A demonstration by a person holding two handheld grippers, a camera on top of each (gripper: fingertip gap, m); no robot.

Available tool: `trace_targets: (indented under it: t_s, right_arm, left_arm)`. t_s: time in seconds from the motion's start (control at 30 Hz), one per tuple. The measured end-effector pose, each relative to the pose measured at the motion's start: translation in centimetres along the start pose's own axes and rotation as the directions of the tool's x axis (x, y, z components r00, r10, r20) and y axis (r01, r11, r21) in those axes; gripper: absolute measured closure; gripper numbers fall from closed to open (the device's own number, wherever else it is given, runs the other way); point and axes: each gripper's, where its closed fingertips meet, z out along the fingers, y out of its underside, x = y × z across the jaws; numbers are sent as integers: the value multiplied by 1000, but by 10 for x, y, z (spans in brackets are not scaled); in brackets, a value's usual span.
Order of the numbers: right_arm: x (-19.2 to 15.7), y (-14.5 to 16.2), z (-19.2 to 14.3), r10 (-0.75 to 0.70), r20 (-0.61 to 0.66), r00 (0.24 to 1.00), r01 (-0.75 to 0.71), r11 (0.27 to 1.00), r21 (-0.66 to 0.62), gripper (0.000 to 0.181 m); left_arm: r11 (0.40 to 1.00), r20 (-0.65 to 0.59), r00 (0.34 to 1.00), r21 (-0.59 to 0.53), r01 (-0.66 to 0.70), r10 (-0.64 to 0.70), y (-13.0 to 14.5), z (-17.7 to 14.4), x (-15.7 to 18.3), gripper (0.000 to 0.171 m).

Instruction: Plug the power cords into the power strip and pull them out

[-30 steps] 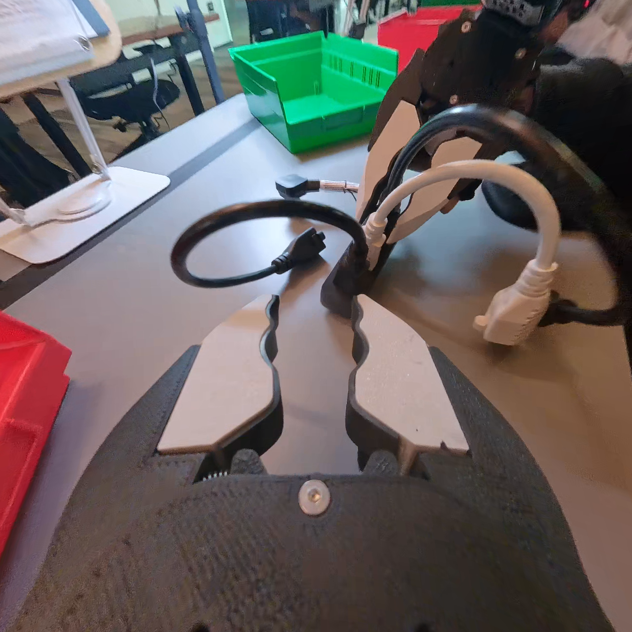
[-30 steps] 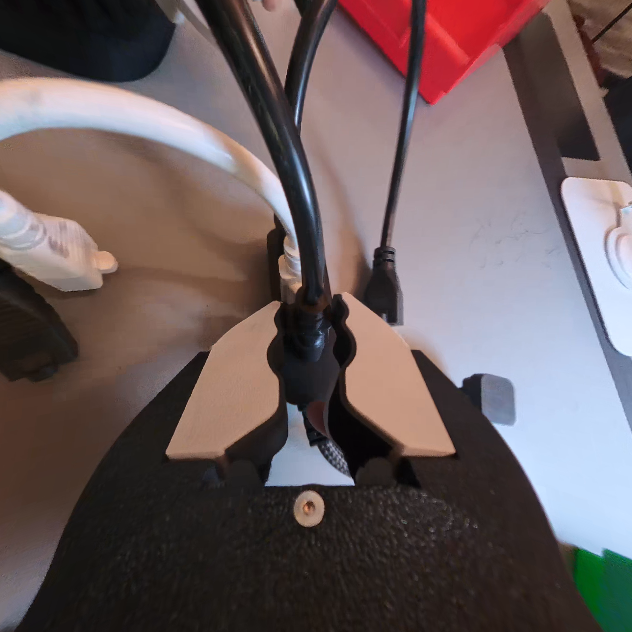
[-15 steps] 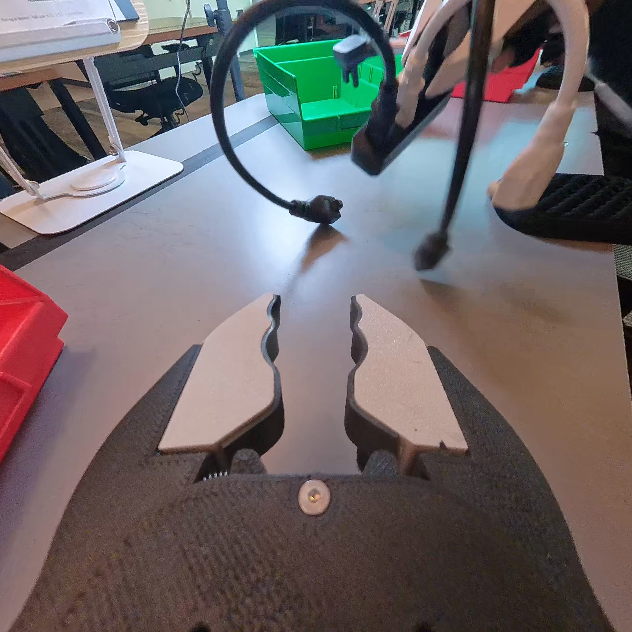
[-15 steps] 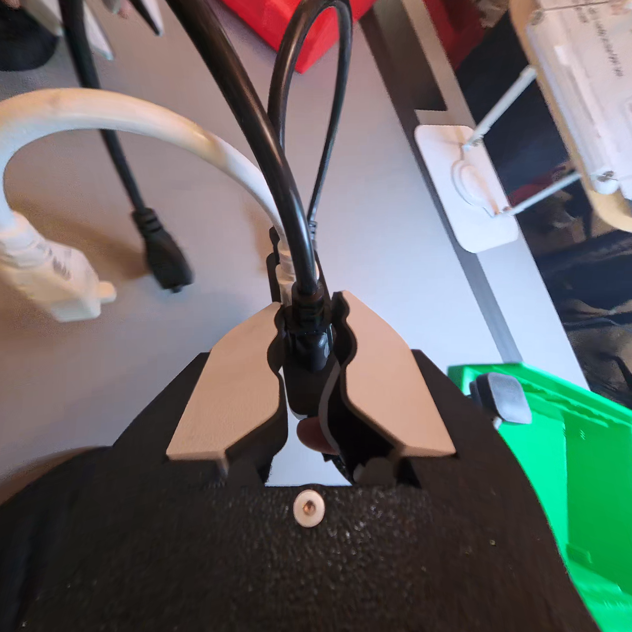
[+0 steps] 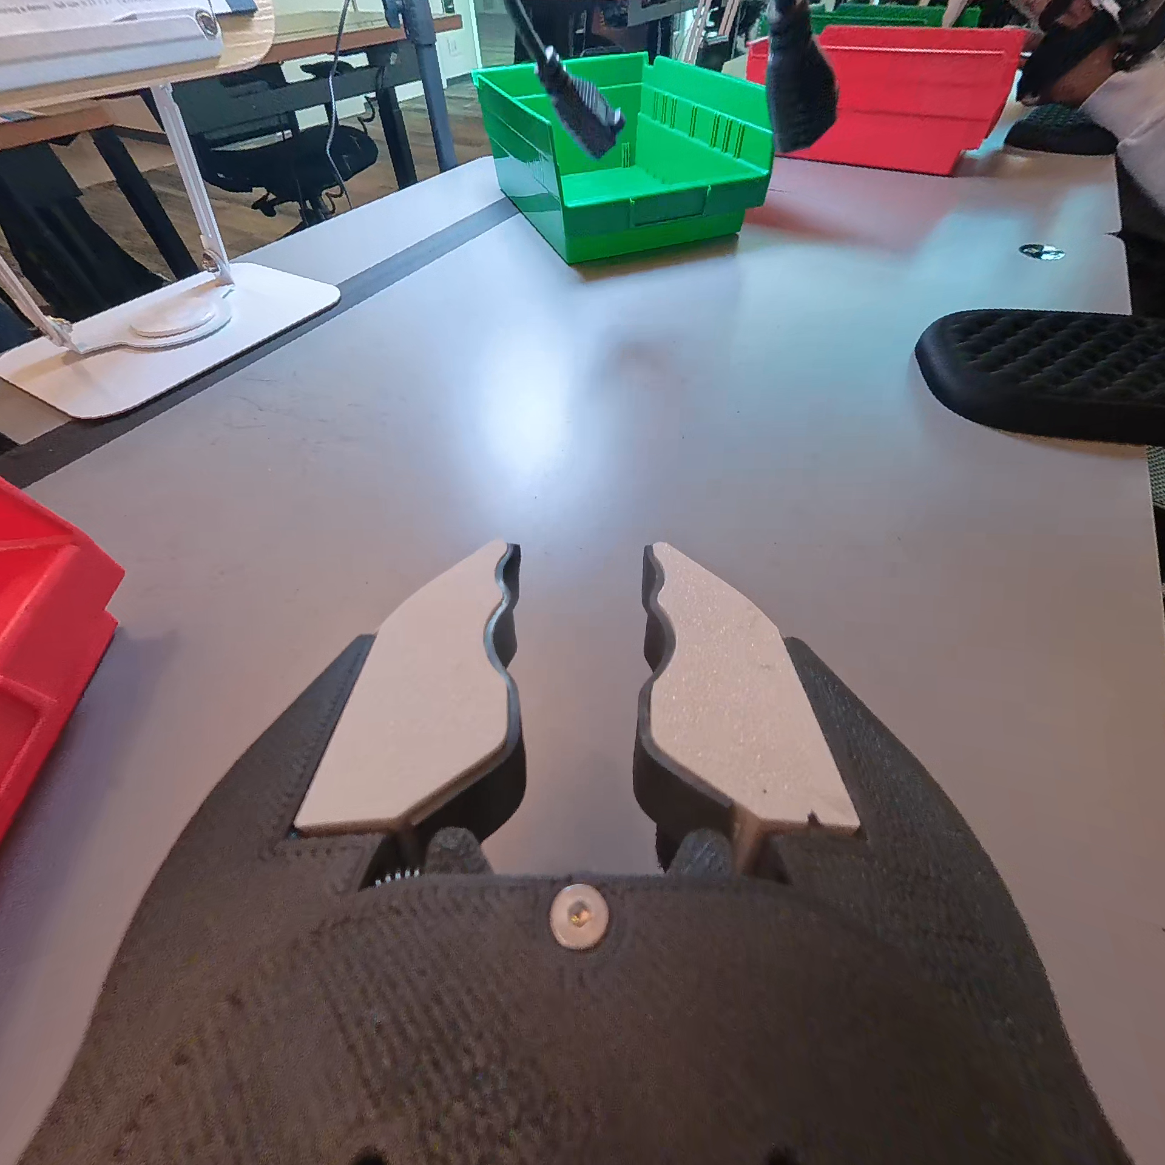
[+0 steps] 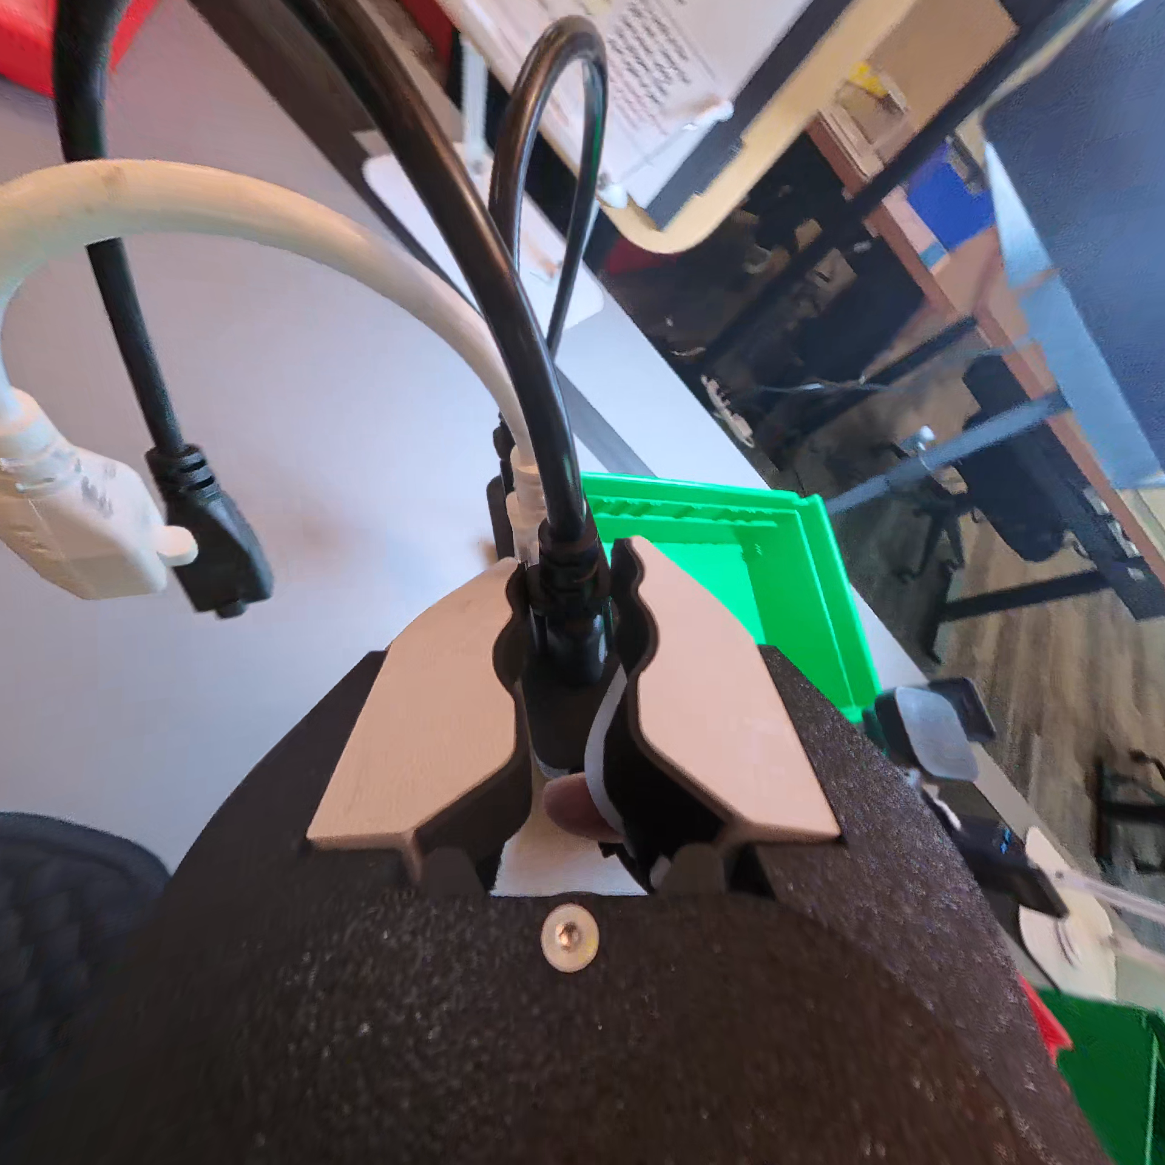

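Note:
My right gripper (image 6: 567, 558) is shut on the black power strip (image 6: 555, 712) and holds it in the air above the table, close to the green bin (image 6: 788, 567). A thick black cord (image 6: 504, 265), a white cord (image 6: 252, 220) and a thin black looped cord (image 6: 567, 63) are plugged into the strip. The white connector (image 6: 75, 529) and a black connector (image 6: 214, 555) hang loose on the left. My left gripper (image 5: 580, 555) is open and empty, low over the grey table (image 5: 567, 410). In the left wrist view a black connector (image 5: 580, 113) dangles over the green bin (image 5: 630, 164).
A red bin (image 5: 895, 94) stands behind the green one and another red bin (image 5: 44, 630) at the left edge. A white lamp base (image 5: 170, 328) sits at the far left. A black mesh chair armrest (image 5: 1046, 372) overhangs the table's right edge.
My right gripper has lifted the power strip with its cords off the table and carried it up and away towards the green bin. My left gripper has stayed open in place.

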Motion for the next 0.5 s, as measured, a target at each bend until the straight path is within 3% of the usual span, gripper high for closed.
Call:
trace_targets:
  t_s: [0.27,0.5]
  right_arm:
    - [66,39,34,175,-141,974,-179,984,-22,150]
    - [72,72,72,290,-197,937,-291,956,26,150]
  left_arm:
    - [1000,6,1000,-11,4,-4,3,2,-1,135]
    - [1000,8,1000,-23,20,-20,6,4,-3,135]
